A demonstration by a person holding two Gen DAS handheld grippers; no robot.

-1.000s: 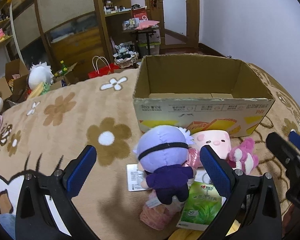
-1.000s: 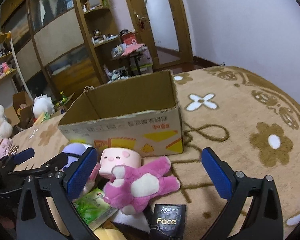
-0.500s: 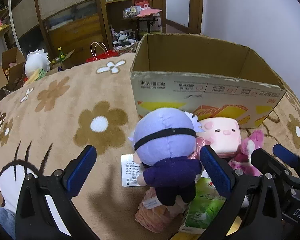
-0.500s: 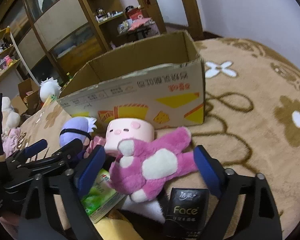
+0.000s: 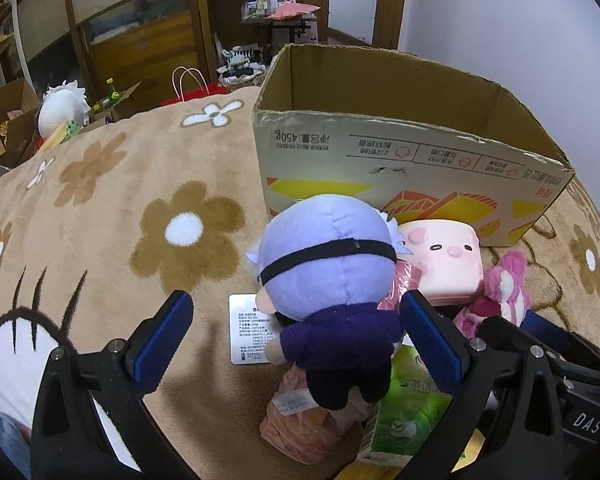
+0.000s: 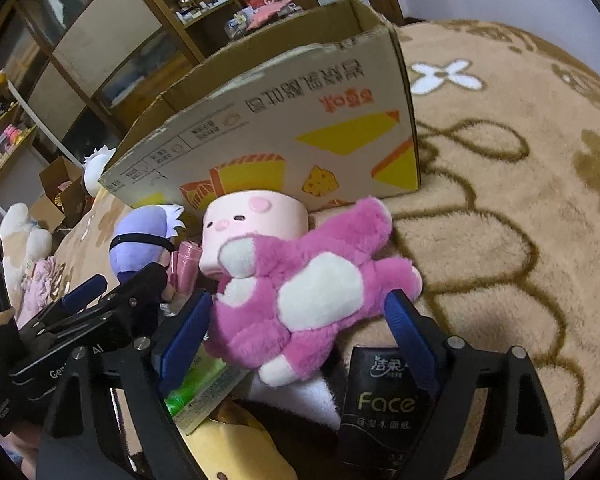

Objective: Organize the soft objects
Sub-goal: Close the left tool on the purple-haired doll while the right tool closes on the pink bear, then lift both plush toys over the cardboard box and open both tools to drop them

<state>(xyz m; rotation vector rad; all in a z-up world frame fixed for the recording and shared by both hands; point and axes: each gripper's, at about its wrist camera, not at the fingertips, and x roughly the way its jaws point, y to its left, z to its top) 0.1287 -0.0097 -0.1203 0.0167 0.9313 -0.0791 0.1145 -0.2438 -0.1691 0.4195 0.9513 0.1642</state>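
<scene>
Both hand-held grippers have closed in over the last second, your left hand-held gripper (image 5: 296,330) spread wide around the purple doll (image 5: 328,280), your right (image 6: 300,326) gaping around the pink bear (image 6: 300,280), both toys lying before the cardboard box (image 5: 412,160), so grasps look imminent.

Flower-patterned blanket (image 5: 100,216) under cardboard box (image 5: 400,160)

Wooden shelving (image 5: 148,20), white wall (image 5: 500,20), flower-patterned beige blanket (image 5: 120,208).
</scene>
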